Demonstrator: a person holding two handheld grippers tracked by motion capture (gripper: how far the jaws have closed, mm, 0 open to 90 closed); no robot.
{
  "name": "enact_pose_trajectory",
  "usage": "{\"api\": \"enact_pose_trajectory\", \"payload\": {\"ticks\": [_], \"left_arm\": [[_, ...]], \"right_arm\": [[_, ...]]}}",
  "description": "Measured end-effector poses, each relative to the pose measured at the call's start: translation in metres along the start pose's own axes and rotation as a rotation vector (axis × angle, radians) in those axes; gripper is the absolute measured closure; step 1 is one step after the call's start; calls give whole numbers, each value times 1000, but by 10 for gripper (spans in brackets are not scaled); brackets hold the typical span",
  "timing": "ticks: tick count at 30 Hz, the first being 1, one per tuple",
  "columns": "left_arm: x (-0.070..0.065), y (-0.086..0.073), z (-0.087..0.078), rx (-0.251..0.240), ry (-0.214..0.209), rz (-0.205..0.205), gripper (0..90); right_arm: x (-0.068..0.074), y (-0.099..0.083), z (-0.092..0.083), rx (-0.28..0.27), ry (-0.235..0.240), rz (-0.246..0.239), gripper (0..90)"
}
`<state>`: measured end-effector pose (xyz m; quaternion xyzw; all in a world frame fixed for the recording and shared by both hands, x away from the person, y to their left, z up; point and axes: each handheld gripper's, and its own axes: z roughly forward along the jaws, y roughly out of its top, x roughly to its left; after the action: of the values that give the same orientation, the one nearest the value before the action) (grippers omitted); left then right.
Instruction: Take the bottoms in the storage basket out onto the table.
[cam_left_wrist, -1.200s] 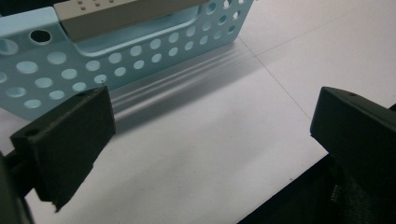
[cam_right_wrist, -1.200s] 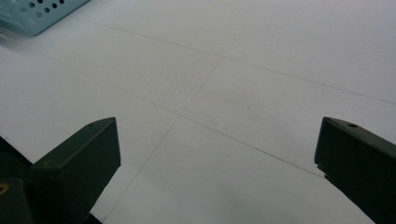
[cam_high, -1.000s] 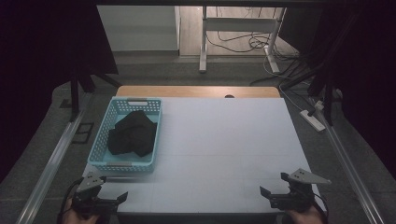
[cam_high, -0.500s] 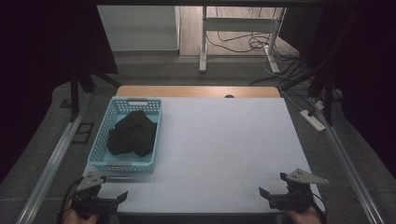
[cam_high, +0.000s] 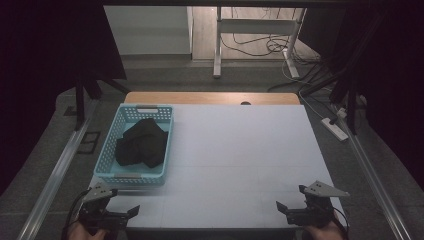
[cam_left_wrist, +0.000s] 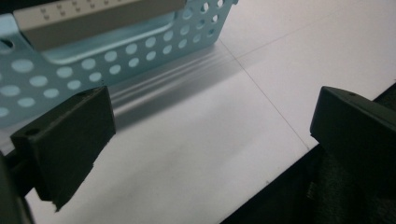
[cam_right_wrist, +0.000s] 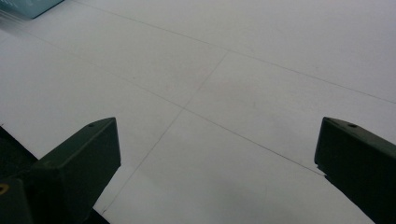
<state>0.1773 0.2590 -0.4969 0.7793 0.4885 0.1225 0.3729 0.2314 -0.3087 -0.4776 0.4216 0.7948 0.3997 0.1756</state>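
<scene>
A light blue perforated basket (cam_high: 111, 172) stands on the left of the white table (cam_high: 240, 150) and holds several black folded pieces (cam_high: 142, 145). My left gripper (cam_high: 125, 207) is open at the table's near left corner, just in front of the basket, with nothing between its jaws. In the left gripper view the basket wall (cam_left_wrist: 116, 51) is close ahead of the open left gripper (cam_left_wrist: 210, 140). My right gripper (cam_high: 289, 199) is open at the near right edge. In the right gripper view the right gripper (cam_right_wrist: 215, 158) has bare table between its jaws.
The table's near edge lies right under both grippers. A wooden strip (cam_high: 210, 98) runs along the far edge. Metal rails (cam_high: 55, 175) flank the table, with a power strip (cam_high: 335, 129) and cables on the floor to the right. A basket corner (cam_right_wrist: 28, 5) shows far off.
</scene>
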Motion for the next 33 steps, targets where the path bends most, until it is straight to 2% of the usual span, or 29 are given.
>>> {"api": "enact_pose_trajectory", "payload": {"ticks": [4,10,16,19,33], "left_arm": [[-1,3,-2,-9,-8,-8,2],[-3,9,-5,10,-20,-1,4],[-3,17,-12,-36,8,12,9],[-1,20,-15,-52,0,4,13],[-2,35,-7,-26,0,45,13]], "right_arm": [[0,0,0,0,1,2,8],[0,0,0,0,2,2,8],[0,0,0,3,2,1,8],[0,0,1,6,3,0,8],[0,0,1,10,2,-1,8]]}}
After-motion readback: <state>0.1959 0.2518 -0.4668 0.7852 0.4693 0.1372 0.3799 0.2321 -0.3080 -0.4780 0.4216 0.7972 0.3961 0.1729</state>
